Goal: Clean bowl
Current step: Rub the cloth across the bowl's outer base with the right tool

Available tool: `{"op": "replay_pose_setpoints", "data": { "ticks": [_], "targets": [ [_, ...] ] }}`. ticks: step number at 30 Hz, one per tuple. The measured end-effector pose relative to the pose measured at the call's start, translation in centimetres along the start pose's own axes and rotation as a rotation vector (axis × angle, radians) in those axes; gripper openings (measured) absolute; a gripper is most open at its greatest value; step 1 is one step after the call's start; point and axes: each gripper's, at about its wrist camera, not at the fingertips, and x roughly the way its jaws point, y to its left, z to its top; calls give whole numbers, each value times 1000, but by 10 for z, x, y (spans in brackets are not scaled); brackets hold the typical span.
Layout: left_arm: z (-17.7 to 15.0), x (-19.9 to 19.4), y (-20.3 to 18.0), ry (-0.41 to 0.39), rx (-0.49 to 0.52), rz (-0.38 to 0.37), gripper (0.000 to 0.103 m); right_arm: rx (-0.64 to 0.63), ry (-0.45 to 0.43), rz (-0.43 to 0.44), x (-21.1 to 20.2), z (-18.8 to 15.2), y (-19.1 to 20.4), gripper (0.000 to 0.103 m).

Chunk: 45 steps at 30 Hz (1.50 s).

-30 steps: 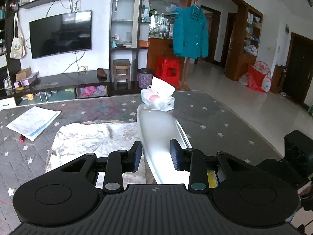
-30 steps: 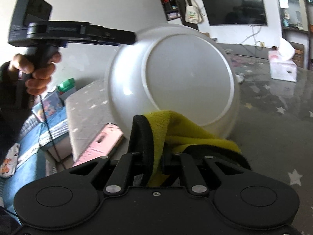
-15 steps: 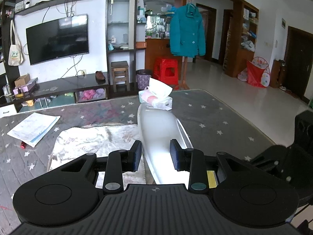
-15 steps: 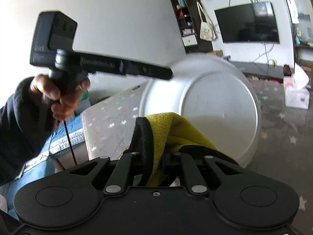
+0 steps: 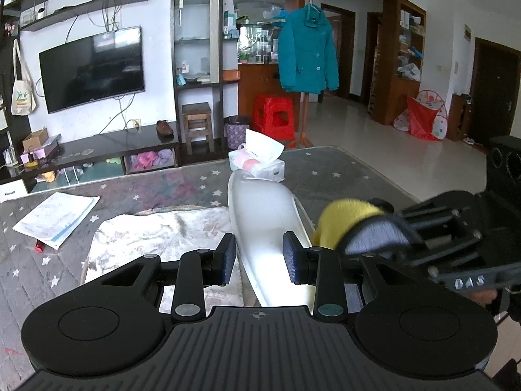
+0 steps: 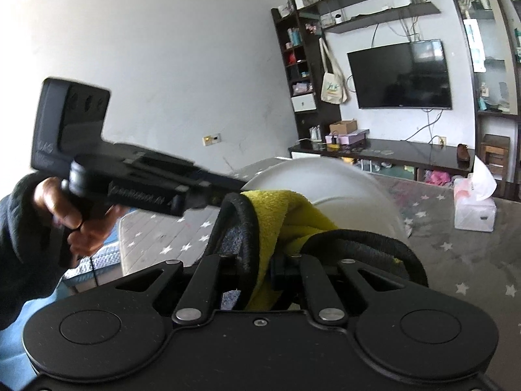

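Observation:
A white bowl [image 5: 263, 221] stands on its edge above the table, with my left gripper [image 5: 259, 260] shut on its rim. At the bowl's right side, my right gripper [image 5: 374, 231] presses a yellow cloth [image 5: 345, 218] near the upper rim. In the right wrist view, my right gripper [image 6: 263, 260] is shut on the yellow cloth [image 6: 280, 215], which bulges over its fingers and hides the pads. Behind the cloth the bowl [image 6: 342, 189] shows its rounded outside. A hand [image 6: 65, 215] holds the left gripper [image 6: 208, 192], which reaches in from the left to the bowl's rim.
The table has a grey star-patterned cover [image 5: 342, 176]. On it lie a stained white cloth [image 5: 156, 238] left of the bowl, a tissue box [image 5: 257, 163] behind it, and papers [image 5: 55, 218] at far left. A TV stand [image 5: 97, 150] is beyond the table.
My right gripper has risen with the yellow cloth, from the bowl's underside up to its rim, and now shows in the left wrist view. The left gripper and bowl have hardly moved.

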Motion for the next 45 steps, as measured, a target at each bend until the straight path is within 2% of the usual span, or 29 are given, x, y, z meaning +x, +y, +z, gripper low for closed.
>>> {"op": "replay_pose_setpoints", "data": {
  "ticks": [8,18,28,39,45],
  "targets": [
    [-2,-1,2,6,-24,-6,34,14,-17,-24,10,4,-7,11],
    [-4,-1,2,-1,0,-9,34,-32,-42,-38,22,26,-6,11],
    [-2,-5,-7,4,92,-3,34,-85,-33,-47,36,46,-5,11],
    [5,-3,-34,-9,209,11,34,-122,-36,-62,32,55,3,11],
    [6,4,-32,-2,209,14,34,-111,-36,-89,36,58,-5,11]
  ]
}}
